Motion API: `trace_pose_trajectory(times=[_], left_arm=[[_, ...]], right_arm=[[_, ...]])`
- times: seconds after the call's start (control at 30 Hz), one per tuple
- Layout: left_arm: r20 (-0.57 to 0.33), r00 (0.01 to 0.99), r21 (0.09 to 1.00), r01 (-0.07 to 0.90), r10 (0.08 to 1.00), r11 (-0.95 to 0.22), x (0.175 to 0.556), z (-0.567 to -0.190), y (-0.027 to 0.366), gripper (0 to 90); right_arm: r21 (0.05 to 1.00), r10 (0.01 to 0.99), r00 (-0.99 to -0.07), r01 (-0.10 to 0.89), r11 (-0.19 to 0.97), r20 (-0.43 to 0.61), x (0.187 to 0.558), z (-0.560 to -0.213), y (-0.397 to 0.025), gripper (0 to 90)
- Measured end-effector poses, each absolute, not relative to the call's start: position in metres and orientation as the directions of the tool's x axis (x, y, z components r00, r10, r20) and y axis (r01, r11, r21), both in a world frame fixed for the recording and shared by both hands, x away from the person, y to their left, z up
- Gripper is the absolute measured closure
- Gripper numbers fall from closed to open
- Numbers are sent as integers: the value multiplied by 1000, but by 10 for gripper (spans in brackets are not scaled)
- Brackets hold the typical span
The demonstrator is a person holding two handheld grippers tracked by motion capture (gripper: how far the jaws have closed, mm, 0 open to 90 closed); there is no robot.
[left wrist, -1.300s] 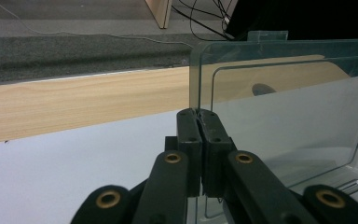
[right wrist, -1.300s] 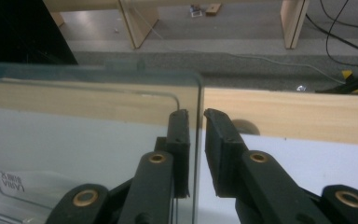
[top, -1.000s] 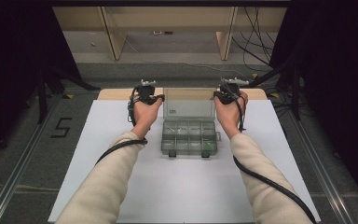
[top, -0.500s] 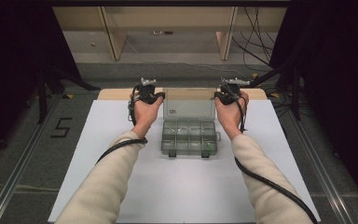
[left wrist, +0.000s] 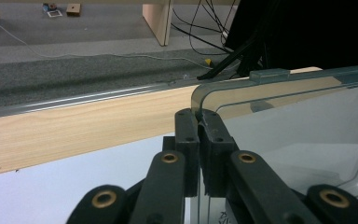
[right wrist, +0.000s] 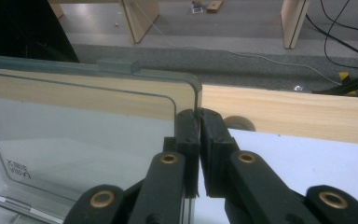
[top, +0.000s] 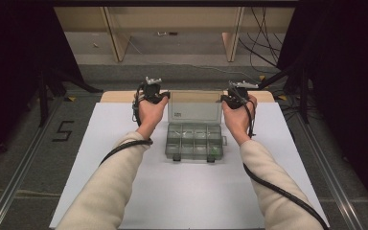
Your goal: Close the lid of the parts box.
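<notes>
Standing upright near the desk's far edge, the clear lid (top: 194, 106) of the compartment box (top: 194, 141) is pinched at its side edges by left gripper (left wrist: 198, 122) and right gripper (right wrist: 198, 120), equally near, its hinge line running between them

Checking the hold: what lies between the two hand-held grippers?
In the high view, the clear lid spans from the left hand-held gripper to the right hand-held gripper.

A large dark "5" (top: 63, 131) is marked on the grey floor at nine o'clock of the counter (top: 100, 158). Small print on the clear lid (right wrist: 74, 154) of the plastic box shows mirrored and too faint to read.
</notes>
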State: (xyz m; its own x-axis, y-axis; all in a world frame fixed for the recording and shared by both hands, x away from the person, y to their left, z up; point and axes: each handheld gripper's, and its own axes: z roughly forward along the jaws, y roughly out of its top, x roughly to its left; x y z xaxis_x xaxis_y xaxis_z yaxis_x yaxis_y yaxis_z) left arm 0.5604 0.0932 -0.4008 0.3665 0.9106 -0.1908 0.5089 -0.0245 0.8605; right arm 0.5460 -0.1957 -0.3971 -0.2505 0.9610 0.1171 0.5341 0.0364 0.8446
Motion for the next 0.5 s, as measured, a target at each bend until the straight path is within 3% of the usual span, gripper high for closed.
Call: trace_pose_trajectory(times=[0.5], left_arm=[[-158, 399, 883, 467, 903, -52, 544, -398, 95, 865]], right_arm=[[854, 956, -271, 519, 44, 116, 534, -395, -198, 875]])
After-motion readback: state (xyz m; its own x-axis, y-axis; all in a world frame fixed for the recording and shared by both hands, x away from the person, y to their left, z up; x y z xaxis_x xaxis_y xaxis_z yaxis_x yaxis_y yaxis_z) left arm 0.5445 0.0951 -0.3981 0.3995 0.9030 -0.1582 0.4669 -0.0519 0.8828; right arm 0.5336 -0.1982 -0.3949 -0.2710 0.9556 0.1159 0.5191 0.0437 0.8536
